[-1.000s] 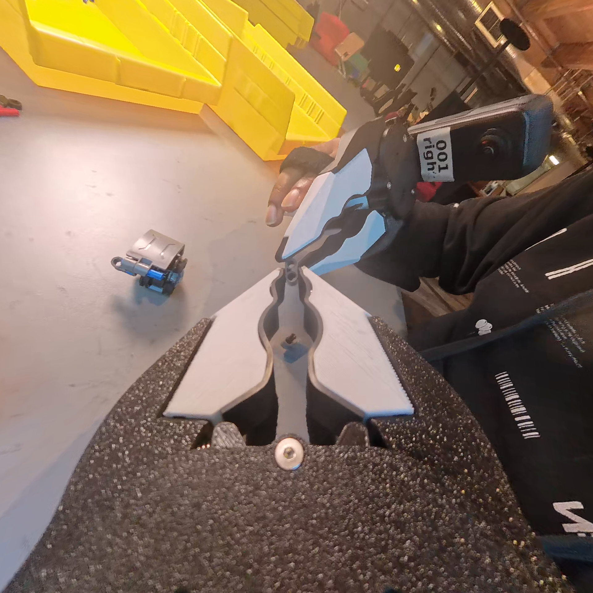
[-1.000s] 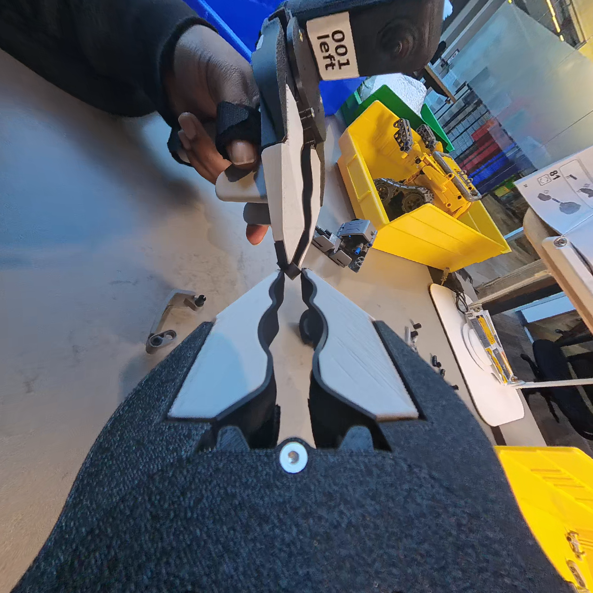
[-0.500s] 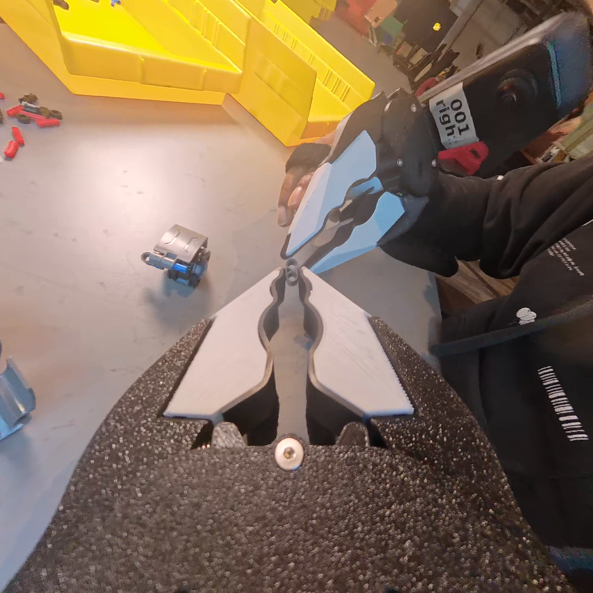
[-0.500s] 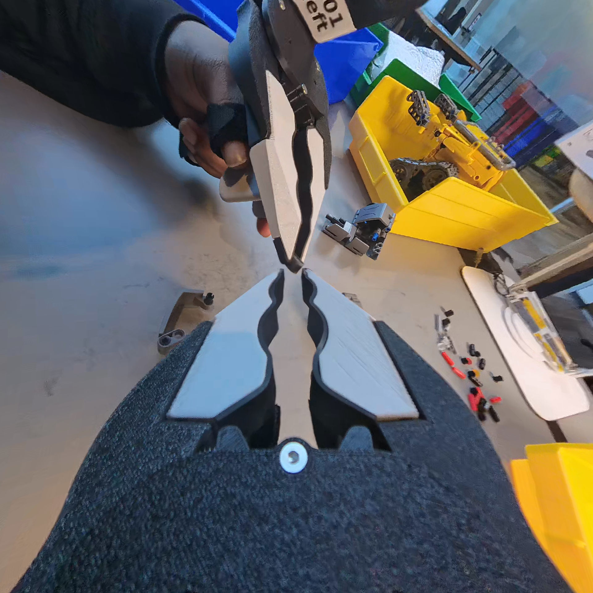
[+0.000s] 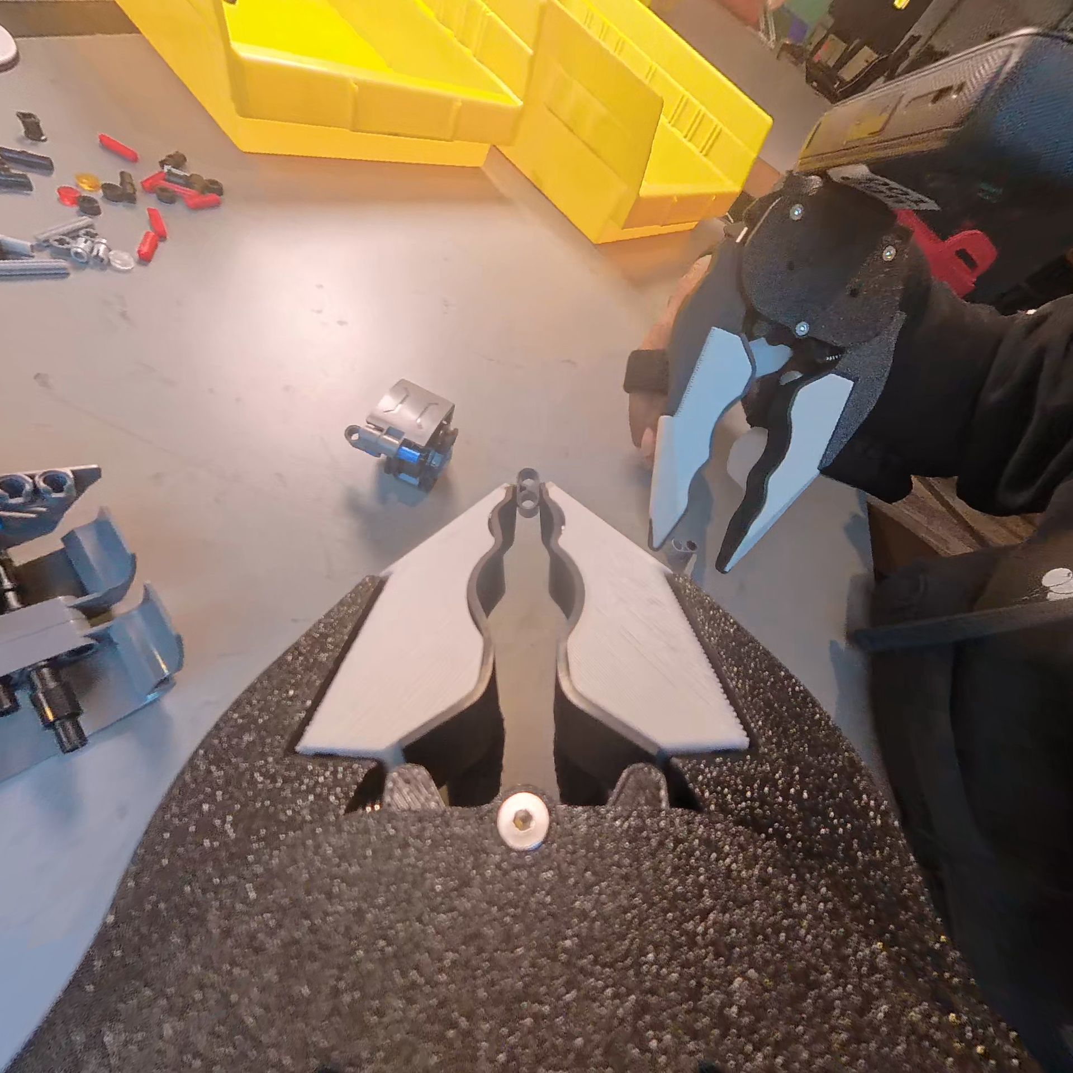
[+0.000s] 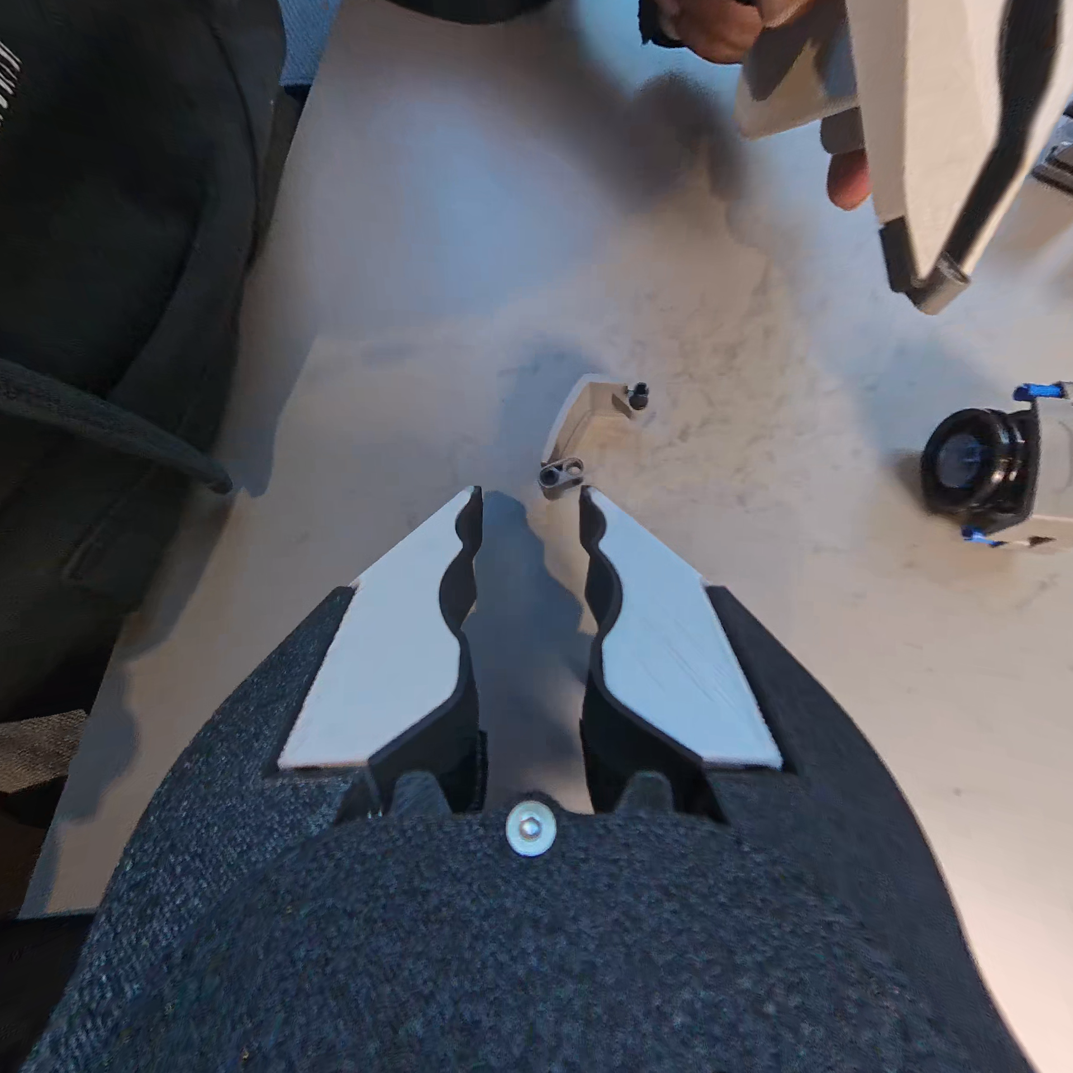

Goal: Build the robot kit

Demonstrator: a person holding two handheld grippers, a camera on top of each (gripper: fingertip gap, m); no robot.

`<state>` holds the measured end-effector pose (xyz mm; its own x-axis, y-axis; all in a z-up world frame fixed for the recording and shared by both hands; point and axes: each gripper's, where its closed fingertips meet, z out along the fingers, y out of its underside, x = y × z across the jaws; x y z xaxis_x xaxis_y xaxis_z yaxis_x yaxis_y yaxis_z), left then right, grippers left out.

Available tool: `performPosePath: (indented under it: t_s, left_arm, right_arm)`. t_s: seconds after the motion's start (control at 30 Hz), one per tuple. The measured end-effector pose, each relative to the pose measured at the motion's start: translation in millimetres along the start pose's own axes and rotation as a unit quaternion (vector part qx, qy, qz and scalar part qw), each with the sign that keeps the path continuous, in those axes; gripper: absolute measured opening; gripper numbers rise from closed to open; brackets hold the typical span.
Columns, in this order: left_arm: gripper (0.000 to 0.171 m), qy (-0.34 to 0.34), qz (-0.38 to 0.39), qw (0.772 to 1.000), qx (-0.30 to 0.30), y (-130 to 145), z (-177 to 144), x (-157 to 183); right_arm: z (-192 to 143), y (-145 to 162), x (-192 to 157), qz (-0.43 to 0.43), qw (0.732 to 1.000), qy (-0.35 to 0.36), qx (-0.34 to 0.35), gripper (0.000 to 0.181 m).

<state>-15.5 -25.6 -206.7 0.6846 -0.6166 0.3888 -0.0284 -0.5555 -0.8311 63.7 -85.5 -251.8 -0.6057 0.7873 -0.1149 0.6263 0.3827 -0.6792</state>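
1. Pinches a small dark two-hole connector (image 5: 528,485) at the very tips of the left gripper (image 5: 528,505), jaws nearly closed, above the grey table (image 5: 290,348).
2. Holds the right gripper (image 6: 530,493) spread wide and empty, low over the table.
3. Shows a curved grey panel piece (image 6: 583,429) lying just beyond the right tips.
4. Shows a grey-and-blue assembly (image 5: 409,435) near the left tips, with yellow bins (image 5: 580,116) farther off.

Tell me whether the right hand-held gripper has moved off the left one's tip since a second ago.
Yes. The right hand-held gripper has swung right, away from the left hand-held gripper, and opened, judged against the yellow bins.
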Motion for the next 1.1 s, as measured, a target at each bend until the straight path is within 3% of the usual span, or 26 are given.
performPosePath:
  t_s: [0.3,0.47,0.57,0.87,1.1]
  left_arm:
    - [0.007,0.005,-0.002,1.0,-0.011,4.4,1.8,1.4]
    - [0.007,0.038,-0.003,0.999,-0.01,3.3,5.0,16.6]
    - [0.007,0.037,0.043,0.998,-0.008,1.6,6.9,25.6]
    - [0.007,-0.025,0.261,0.965,-0.014,0.1,8.1,45.5]
    - [0.007,-0.025,0.292,0.956,-0.033,7.0,9.3,48.5]
  right_arm:
    - [1.8,-20.2,-17.7,-0.012,0.998,-0.035,0.042,0.032]
    - [-31.9,-41.5,38.7,0.005,0.985,0.106,0.137,0.021]
    - [-38.6,-50.6,51.7,0.003,0.975,0.144,0.169,0.017]
    - [-35.7,-56.9,51.9,0.029,0.971,0.112,0.209,0.011]
    - [-33.4,-54.2,47.2,-0.009,0.974,0.115,0.193,0.007]
